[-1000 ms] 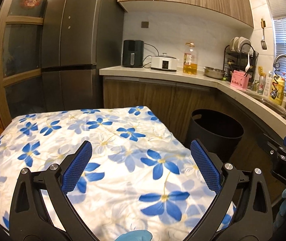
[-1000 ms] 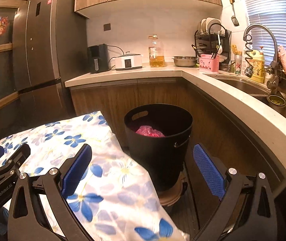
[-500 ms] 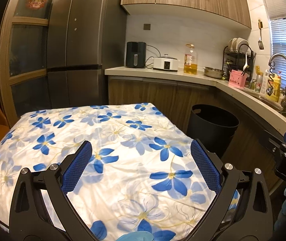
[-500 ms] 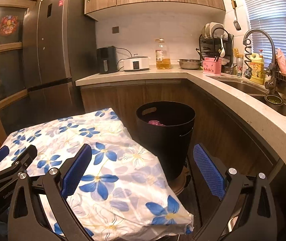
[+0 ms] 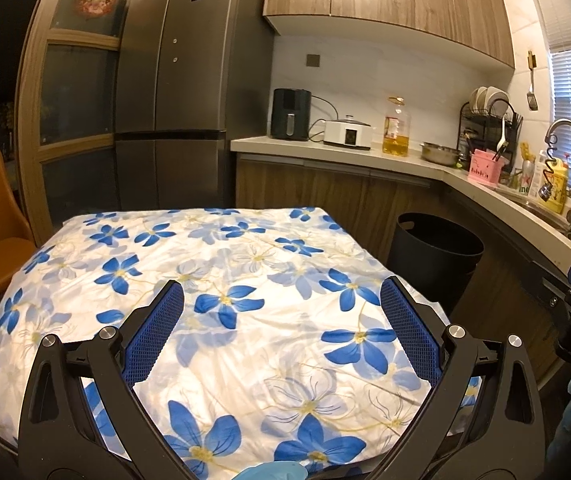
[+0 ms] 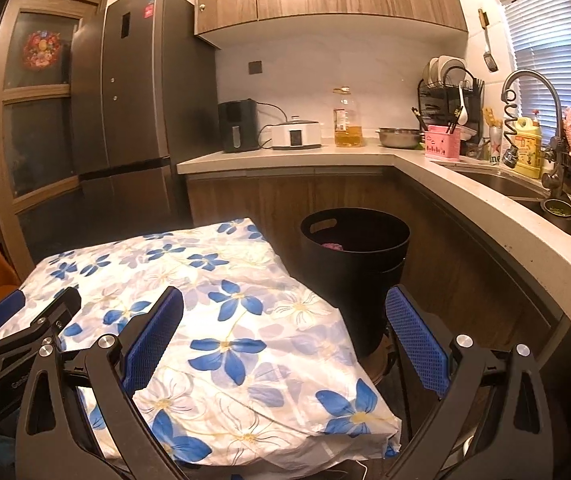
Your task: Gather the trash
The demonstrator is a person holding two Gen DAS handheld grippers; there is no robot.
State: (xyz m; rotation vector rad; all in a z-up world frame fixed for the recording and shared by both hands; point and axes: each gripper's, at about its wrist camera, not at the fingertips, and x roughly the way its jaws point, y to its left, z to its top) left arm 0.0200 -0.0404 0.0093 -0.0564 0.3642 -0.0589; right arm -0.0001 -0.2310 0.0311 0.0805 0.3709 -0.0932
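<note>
Both grippers stand wide apart at the jaws and hold nothing. The left gripper (image 5: pixel 281 332) hangs over a table draped in a flowered cloth (image 5: pixel 213 280); the right gripper (image 6: pixel 283 338) sits at the cloth's right-hand edge, with one finger over the fabric and the other over the gap beside the bin (image 6: pixel 355 248).

The black bin stands on the floor between the table and the counter cabinets (image 6: pixel 465 264), just beside the table's corner. Something pink (image 6: pixel 332 247) lies inside it, seen only in the right wrist view; it looks like trash already dropped in, though too little shows to say what it is.

No loose trash appears on the cloth in either view. So the step in hand reads as a pause between pieces, or the end of the job: either a further item must be found or the work is finished.

If more remains, the next move calls for turning the cameras toward places these views do not cover, such as the floor or the near edge of the table, then bringing one wide gripper down around the piece. The counter (image 5: pixel 365 152) holds appliances, an oil bottle (image 5: pixel 396 128) and dishes, none of which looks like rubbish.
</note>
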